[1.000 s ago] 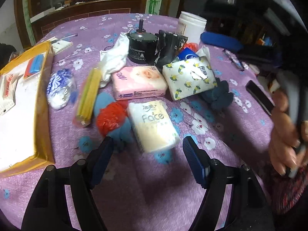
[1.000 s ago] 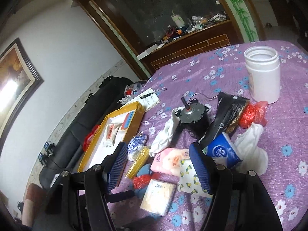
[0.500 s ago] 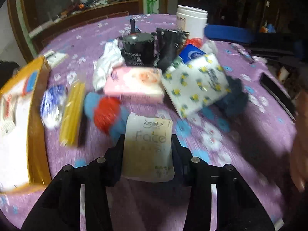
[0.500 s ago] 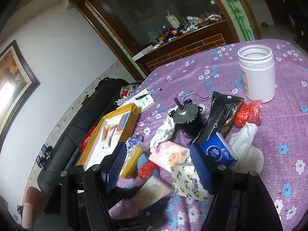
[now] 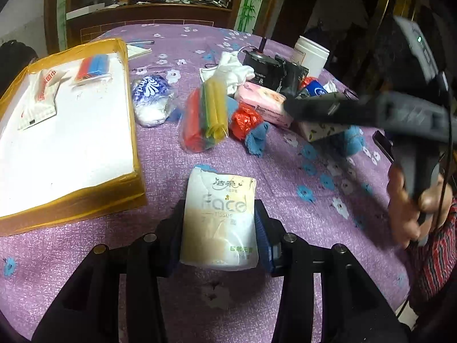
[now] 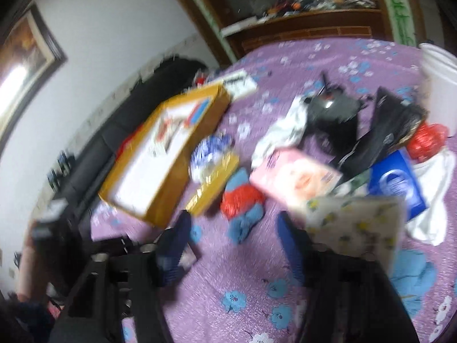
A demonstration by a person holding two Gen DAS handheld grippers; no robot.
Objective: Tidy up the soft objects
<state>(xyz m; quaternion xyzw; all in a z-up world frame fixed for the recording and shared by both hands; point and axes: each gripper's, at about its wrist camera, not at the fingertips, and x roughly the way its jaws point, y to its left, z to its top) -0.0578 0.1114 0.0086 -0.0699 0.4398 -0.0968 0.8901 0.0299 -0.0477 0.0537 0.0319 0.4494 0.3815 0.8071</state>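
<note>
While one tissue pack (image 5: 220, 220) sits gripped, two items (image 5: 91, 65) occupy the tray (image 5: 71, 200)

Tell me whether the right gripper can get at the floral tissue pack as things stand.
Probably yes: the right gripper has its jaws open and empty, and the floral tissue pack lies just beside its right finger, top uncovered. The view is blurred, so contact is unclear.

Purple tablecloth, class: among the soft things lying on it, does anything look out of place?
Yes: a black motor with a shaft sits beside the white cloth and pink tissue pack; hard, not soft.
</note>
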